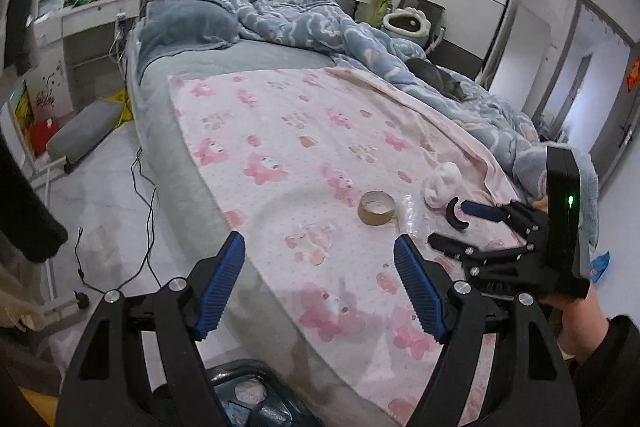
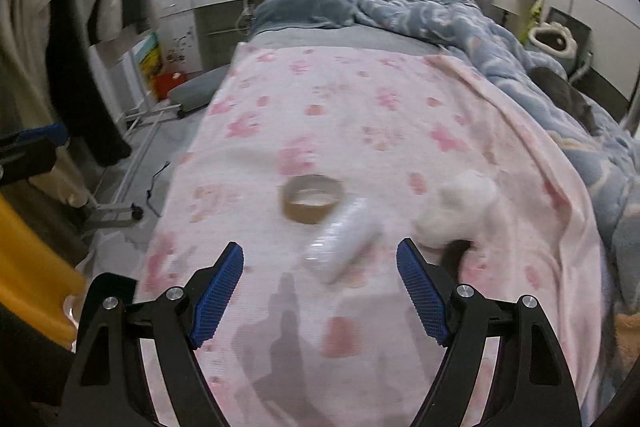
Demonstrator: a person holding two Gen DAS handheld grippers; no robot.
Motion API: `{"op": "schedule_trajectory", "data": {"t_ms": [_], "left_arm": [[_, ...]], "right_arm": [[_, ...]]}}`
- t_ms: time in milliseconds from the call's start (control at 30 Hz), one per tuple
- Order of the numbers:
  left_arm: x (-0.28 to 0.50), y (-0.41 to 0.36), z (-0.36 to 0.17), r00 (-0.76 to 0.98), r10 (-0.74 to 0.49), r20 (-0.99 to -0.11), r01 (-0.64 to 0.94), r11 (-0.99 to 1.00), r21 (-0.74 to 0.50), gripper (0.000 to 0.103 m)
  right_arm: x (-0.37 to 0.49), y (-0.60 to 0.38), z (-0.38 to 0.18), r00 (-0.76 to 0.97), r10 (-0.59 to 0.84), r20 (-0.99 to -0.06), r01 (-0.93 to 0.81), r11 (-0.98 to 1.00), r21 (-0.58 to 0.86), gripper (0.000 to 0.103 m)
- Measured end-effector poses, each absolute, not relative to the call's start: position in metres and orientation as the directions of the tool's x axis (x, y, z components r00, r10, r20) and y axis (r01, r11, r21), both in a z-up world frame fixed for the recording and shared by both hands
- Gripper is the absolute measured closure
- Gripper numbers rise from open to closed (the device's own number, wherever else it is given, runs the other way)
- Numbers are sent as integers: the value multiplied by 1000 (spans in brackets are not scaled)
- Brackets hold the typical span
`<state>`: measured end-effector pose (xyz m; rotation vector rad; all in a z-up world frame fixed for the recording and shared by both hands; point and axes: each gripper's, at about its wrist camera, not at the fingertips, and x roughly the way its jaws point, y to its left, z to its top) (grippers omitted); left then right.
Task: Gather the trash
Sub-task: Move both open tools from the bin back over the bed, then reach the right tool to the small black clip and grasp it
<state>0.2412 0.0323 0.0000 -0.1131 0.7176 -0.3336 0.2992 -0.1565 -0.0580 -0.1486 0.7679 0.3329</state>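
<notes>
Pink, bear-printed blanket (image 2: 360, 99) is spread over the bed (image 1: 240, 55), and the trash is gathered on its near part: an empty cardboard tape roll (image 2: 313, 202), a crumpled clear plastic wrapper (image 2: 344, 241) just beside it, and a wad of white tissue (image 2: 456, 211) a little further to the right. All three lie loose on the blanket, apart from either tool.

The right tool (image 2: 320, 287) is held low over the blanket with its jaws spread wide and nothing between them; the wrapper lies just ahead of the gap, so the wrapper is judged the likeliest next pick. In the left wrist view the same tool (image 1: 460, 227) is seen reaching in from the right, close to the tissue.

The left tool (image 1: 320, 283) is likewise released and empty, kept back at the bed's edge. Below it a dark bin (image 1: 256, 387) holding pale crumpled scraps is partly seen, which suggests why this tool waits there: collected pieces are probably dropped at that spot.

The right wrist view is blurred, so finer detail of the wrapper cannot be told.
</notes>
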Motion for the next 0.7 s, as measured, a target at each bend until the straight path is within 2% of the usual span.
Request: {"op": "schedule_trajectory", "data": {"t_ms": [467,700], "left_arm": [[273,-10,-16,695,-347,-630,299,936,-186,24],[298,-24,-31,687,-343,-641,323,934,-154,24]], "right_arm": [[326,-219,-77,660,214,-720,-241,968,67,23],[337,-239,-89,647,204,-735,-214,973,82,34]]}}
